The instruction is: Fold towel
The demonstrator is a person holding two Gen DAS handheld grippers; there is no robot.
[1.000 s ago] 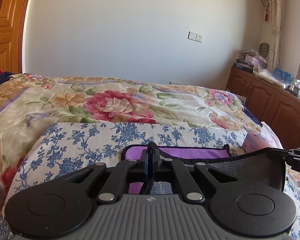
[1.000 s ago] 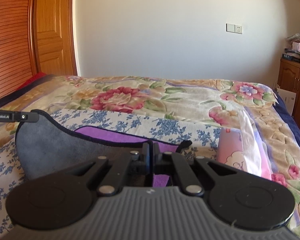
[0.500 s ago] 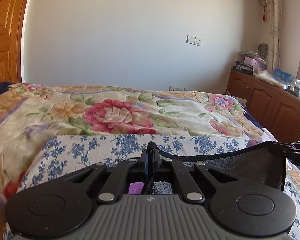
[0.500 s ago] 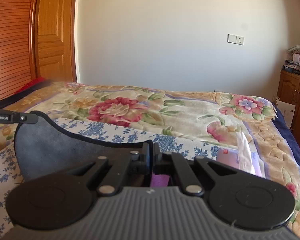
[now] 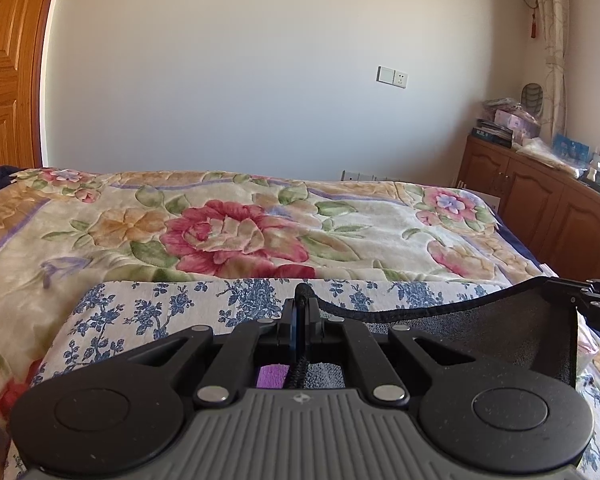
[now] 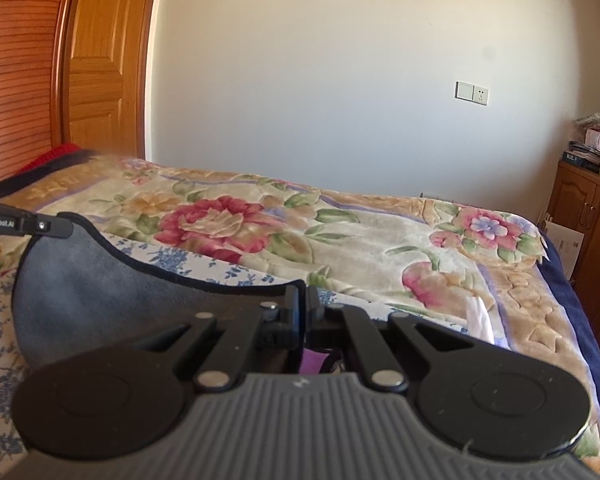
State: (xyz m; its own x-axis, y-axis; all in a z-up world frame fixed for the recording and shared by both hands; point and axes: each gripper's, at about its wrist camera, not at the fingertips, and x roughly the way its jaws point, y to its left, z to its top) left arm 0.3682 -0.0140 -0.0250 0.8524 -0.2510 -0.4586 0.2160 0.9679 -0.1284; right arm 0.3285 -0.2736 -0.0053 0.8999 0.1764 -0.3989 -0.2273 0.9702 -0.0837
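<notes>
The towel (image 5: 480, 332) is grey on one side and purple on the other, with a black hem. My left gripper (image 5: 301, 300) is shut on one corner of its edge. My right gripper (image 6: 303, 300) is shut on the other corner. The towel (image 6: 100, 288) hangs stretched between them above a blue-flowered cloth (image 5: 172, 308) on the bed. A strip of the purple side (image 5: 274, 376) shows under the left jaws. The right gripper's tip shows at the right edge of the left wrist view (image 5: 596, 300), the left gripper's tip at the left edge of the right wrist view (image 6: 28, 226).
The bed carries a floral quilt (image 5: 236, 236). A wooden cabinet (image 5: 540, 204) with clutter on top stands to the right. A wooden door (image 6: 100, 64) is at the left. A pink and white packet (image 6: 480, 316) lies on the quilt at the right.
Both grippers have risen and tilted up with the towel edge. The purple side that lay open on the cloth is now mostly hidden behind the lifted grey side.
</notes>
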